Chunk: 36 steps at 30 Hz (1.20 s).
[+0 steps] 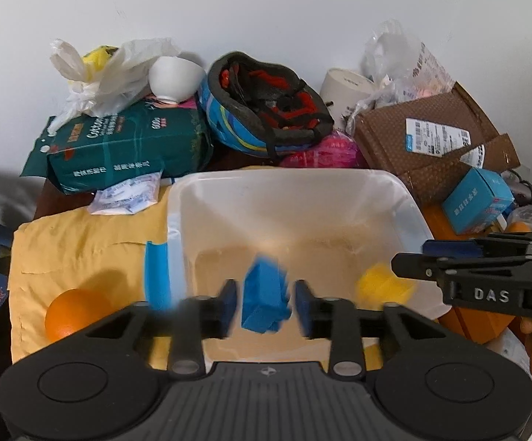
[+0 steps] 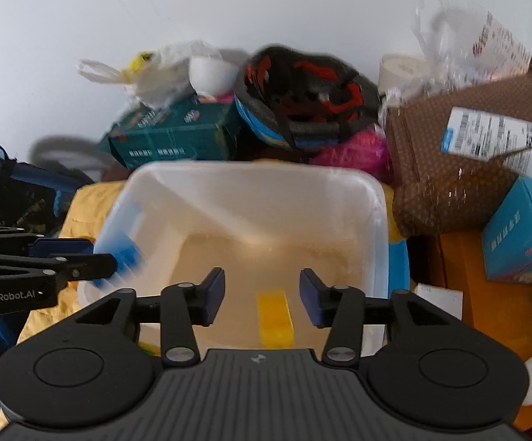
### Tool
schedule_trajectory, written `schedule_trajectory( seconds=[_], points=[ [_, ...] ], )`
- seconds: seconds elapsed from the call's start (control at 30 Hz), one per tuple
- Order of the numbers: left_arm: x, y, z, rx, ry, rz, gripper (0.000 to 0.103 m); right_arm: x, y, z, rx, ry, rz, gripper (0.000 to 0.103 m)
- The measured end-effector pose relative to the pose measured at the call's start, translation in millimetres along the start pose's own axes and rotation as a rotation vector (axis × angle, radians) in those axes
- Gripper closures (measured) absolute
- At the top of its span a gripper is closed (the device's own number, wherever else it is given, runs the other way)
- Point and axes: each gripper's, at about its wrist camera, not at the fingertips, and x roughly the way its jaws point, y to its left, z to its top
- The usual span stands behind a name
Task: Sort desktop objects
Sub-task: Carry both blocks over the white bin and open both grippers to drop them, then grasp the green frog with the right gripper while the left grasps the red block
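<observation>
A translucent white bin [image 1: 284,178] [image 2: 254,169] stands on a yellow cloth. My left gripper [image 1: 266,307] hangs over the bin's near edge with its jaws apart. A blurred blue block [image 1: 266,299] shows in the gap between the jaws, touching neither pad. In the right wrist view the blue block [image 2: 122,257] sits just past the left gripper [image 2: 100,253]. My right gripper [image 2: 262,296] is open over the bin, and a yellow block [image 2: 275,318] lies below the gap on the bin floor. From the left wrist view the yellow block [image 1: 383,286] is blurred beside the right gripper [image 1: 411,257].
An orange ball [image 1: 67,312] rests on the yellow cloth [image 1: 82,242] left of the bin. Behind the bin stand a green tissue pack [image 1: 129,147], a bike helmet [image 1: 266,106] and a white bowl [image 1: 174,77]. A brown cardboard box [image 1: 431,147] and a blue carton [image 1: 479,202] crowd the right.
</observation>
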Motion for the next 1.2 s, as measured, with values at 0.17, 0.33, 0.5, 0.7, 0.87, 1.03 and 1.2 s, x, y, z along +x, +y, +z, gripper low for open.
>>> schedule_trajectory(
  seconds=[0.17, 0.33, 0.5, 0.7, 0.87, 1.03, 1.2],
  points=[
    [-20.6, -2.6, -29.3, 0.06, -0.061, 0.015, 0.055, -29.2, 5.9, -31.6, -0.014, -0.088, 0.049, 0.052],
    [-39.3, -9.3, -123.1, 0.084, -0.06, -0.016, 0.046, -42.5, 21.1, -134.5, -0.077, -0.079, 0.052, 0.045],
    [-22.3, -18.6, -218.7, 0.018, 0.068, -0.022, 0.046, -24.6, 27.4, -235.3, -0.072, 0.014, 0.0, 0.046],
    [-8.5, -34.6, -253.0, -0.005, 0.105, -0.008, 0.046, -5.3, 27.9, -263.5, -0.036, 0.034, -0.055, 0.046],
    [-0.9, -48.0, -257.1, 0.014, 0.098, -0.002, 0.046, 11.3, 31.3, -260.0, -0.045, 0.047, -0.073, 0.048],
    [3.0, -50.8, -261.4, 0.062, 0.082, -0.017, 0.052, 11.3, 30.6, -258.0, -0.075, 0.043, -0.05, 0.072],
    [-8.3, -45.9, -269.0, 0.117, 0.05, -0.005, 0.057, 1.1, 23.1, -266.2, -0.079, 0.035, -0.044, 0.075]
  ],
)
